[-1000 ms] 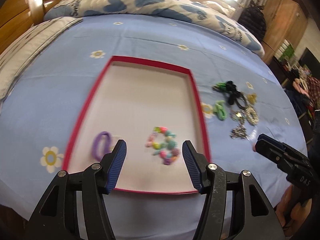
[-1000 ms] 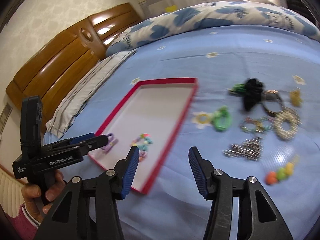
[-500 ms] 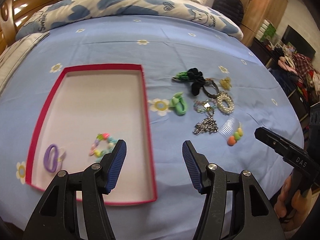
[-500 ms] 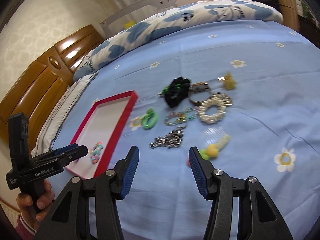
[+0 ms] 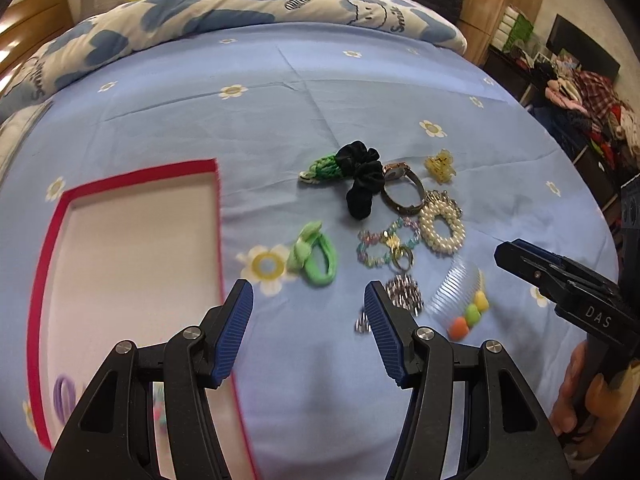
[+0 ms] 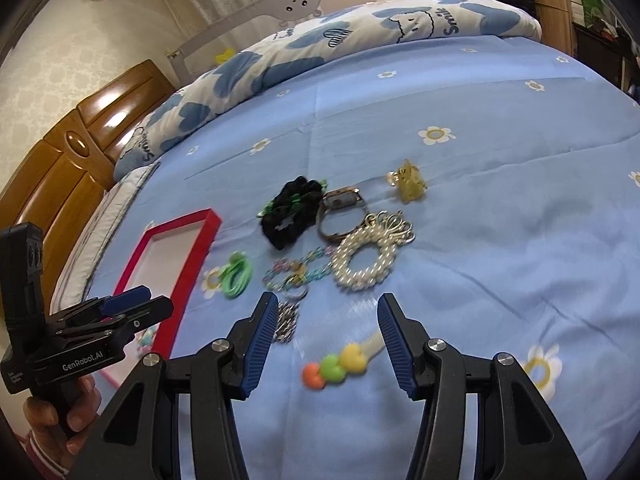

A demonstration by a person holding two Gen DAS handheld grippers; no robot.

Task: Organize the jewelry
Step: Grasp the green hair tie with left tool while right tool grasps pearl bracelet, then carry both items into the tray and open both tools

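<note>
Both tools hang with fingers spread and nothing between them over a bed [image 6: 500,220] with a blue daisy-print sheet. Ahead of the right tool [image 6: 326,332] lies the jewelry: a comb with coloured balls [image 6: 340,362] nearest, a pearl ring [image 6: 362,260] beyond. The red-rimmed tray [image 5: 44,248] sits left of the left tool [image 5: 308,320]. A wooden headboard [image 6: 60,172] and a folded quilt [image 6: 320,44] stand further off.

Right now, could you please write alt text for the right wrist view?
The open right gripper hovers over a clear comb with coloured pompoms on a blue bedspread. Beyond lie a pearl bracelet, watch and red-rimmed tray.
</note>
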